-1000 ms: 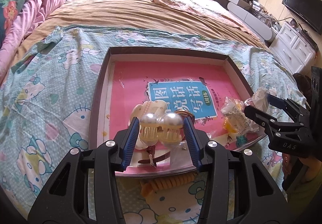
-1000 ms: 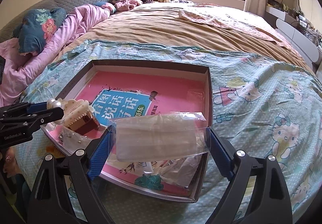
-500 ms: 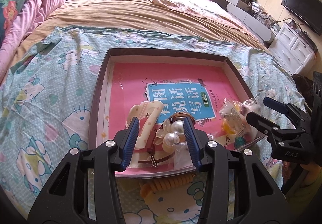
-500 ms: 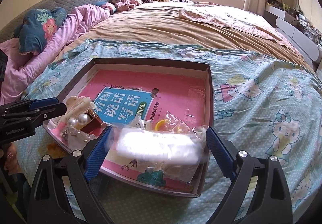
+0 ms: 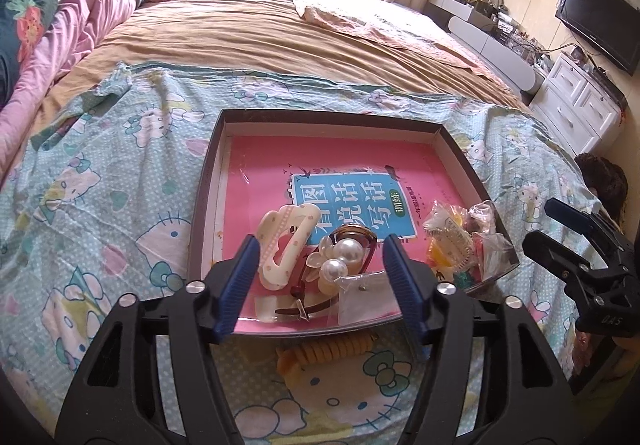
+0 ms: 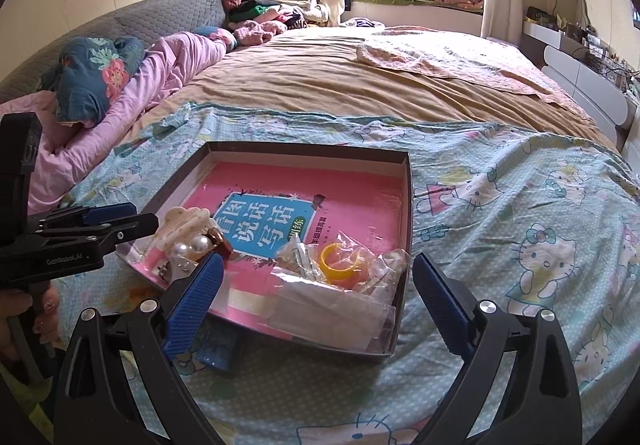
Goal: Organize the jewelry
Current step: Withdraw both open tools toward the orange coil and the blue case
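Observation:
A dark-rimmed shallow box (image 5: 332, 115) lined with a pink book lies on the bed. In its near part a pearl hair clip (image 5: 340, 257) rests beside a cream hair claw (image 5: 284, 241). My left gripper (image 5: 320, 245) hovers over them with its jaws opening. The pads stand clear of the clip. Clear bags of jewelry (image 6: 332, 305), one with a yellow ring (image 6: 340, 265), lie in the box's near right corner. Above them my right gripper (image 6: 318, 265) is opening wide and holds nothing. Each gripper shows in the other's view: right gripper (image 5: 548, 223), left gripper (image 6: 132, 219).
An orange coil hair tie (image 5: 328, 349) lies on the cartoon-cat sheet just outside the box. A blue item (image 6: 216, 353) pokes out beside the box's near edge. Pink quilt (image 6: 168, 69) and pillows are far left. White drawers (image 5: 580, 101) and a TV (image 5: 600, 21) stand right.
The left jaws spread and the pearl clip dropped into the box beside the cream claw. The right gripper released its clear bag into the box corner and drew back upward.

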{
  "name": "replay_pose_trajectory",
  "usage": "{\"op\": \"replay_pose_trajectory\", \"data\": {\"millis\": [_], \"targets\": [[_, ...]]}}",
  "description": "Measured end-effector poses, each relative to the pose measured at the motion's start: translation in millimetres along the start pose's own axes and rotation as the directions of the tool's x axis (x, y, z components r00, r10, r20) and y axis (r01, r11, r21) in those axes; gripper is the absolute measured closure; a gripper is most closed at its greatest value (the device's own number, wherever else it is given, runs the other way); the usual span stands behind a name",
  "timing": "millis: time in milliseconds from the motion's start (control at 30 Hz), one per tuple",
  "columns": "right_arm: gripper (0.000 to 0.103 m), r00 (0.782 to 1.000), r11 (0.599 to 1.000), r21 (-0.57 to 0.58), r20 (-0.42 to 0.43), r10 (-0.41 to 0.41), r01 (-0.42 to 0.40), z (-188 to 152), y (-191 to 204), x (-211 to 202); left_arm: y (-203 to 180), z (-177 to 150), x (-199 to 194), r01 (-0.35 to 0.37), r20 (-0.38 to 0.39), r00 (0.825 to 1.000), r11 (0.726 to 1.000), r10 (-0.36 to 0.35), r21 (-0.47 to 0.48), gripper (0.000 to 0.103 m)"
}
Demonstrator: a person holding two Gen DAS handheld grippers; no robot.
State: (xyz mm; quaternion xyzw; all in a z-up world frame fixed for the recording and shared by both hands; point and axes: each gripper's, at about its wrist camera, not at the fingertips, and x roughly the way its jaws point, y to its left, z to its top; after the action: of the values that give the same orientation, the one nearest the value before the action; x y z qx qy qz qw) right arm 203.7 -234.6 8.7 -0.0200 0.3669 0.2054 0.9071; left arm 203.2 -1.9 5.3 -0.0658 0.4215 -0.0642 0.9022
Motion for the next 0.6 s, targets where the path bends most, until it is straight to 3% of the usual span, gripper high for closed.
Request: {"op": "replay_pose_trajectory", "data": {"millis": [67,167,600], "targets": [[0.006,1.0,1.0,-0.002,0.005,0.007,-0.007,-2.2,3.0,-6.0,0.7,-1.7,-5.6,-0.006,0.01,1.0,1.0,0.006,0.0,0.032],[0.006,1.0,1.0,-0.008,0.002,0.017,-0.017,-8.7,9.4,-13.0,5.2,-6.1,-12.6,-0.023,0.018,1.0,1.0,0.023,-0.005,0.025],[0.006,0.989,0.995,-0.011,-0.107,0.098,-0.1,-48.6,49.3,2.4,43.5,-46.2,-20.8,-0.083,-0.039,0.996,0.995,0.081,-0.059,0.024]]}}
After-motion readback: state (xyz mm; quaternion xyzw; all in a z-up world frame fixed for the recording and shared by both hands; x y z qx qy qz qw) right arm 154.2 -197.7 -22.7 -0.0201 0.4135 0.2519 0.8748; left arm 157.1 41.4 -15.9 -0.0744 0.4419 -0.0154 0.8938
